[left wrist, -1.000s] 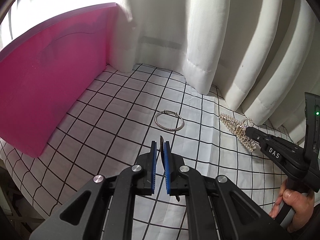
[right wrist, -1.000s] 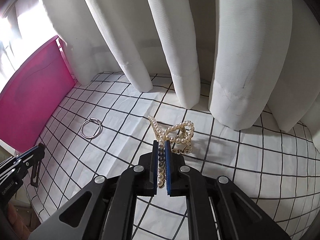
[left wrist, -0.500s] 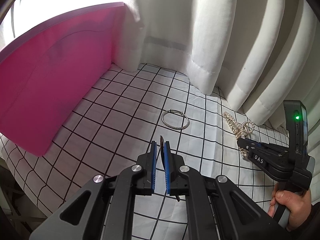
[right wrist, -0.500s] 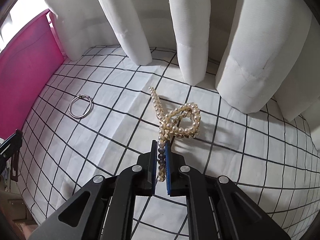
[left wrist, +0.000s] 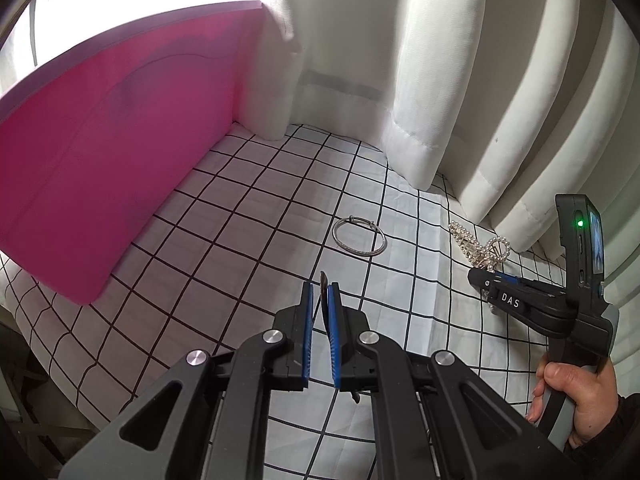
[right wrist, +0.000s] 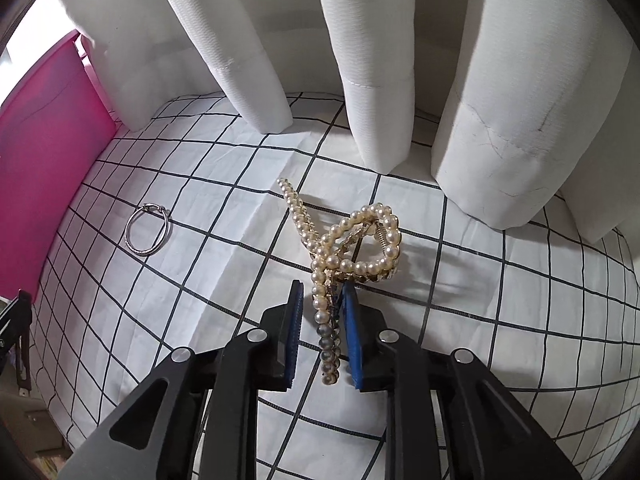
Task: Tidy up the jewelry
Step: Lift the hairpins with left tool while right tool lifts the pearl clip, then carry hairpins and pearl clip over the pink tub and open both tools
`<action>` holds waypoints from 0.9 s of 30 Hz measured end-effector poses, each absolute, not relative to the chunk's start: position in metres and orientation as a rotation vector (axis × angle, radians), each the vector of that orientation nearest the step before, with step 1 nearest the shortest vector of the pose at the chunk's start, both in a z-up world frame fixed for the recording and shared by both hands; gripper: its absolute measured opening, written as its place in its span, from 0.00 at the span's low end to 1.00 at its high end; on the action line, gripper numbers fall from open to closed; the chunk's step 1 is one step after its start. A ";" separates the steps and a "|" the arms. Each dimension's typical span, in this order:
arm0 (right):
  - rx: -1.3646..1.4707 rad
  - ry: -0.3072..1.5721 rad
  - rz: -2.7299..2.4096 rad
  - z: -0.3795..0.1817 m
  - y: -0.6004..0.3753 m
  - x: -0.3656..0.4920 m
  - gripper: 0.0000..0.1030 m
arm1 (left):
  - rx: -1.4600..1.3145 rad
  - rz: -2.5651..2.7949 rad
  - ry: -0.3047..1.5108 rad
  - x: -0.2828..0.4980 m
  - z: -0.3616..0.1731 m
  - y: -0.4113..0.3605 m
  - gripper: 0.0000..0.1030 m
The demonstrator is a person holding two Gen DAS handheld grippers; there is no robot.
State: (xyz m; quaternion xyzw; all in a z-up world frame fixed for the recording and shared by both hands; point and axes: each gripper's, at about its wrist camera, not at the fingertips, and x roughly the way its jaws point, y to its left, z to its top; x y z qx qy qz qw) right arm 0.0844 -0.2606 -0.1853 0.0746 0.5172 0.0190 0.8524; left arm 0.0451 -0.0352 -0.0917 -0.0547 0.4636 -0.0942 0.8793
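Two right fingers [right wrist: 296, 332] parting, pearl strand [right wrist: 352, 248] lying loose between, on cloth [right wrist: 500, 300]

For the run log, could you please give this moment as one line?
left gripper: shut on thin dark item | right gripper: opening, pearl hair clip between jaws on checked cloth | silver bangle: lying apart

Blown-out backlight upper left, fisheye-warped edges
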 end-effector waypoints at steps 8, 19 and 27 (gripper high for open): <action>0.156 1.030 0.072 -0.172 -0.258 0.071 0.07 | -0.113 -0.196 0.952 0.044 -0.085 -0.036 0.07; 0.188 0.999 0.102 -0.146 -0.255 0.057 0.07 | -0.108 -0.218 0.921 0.043 -0.071 -0.035 0.07; 0.195 0.960 0.111 -0.120 -0.256 0.045 0.07 | -0.108 -0.234 0.884 0.043 -0.051 -0.029 0.07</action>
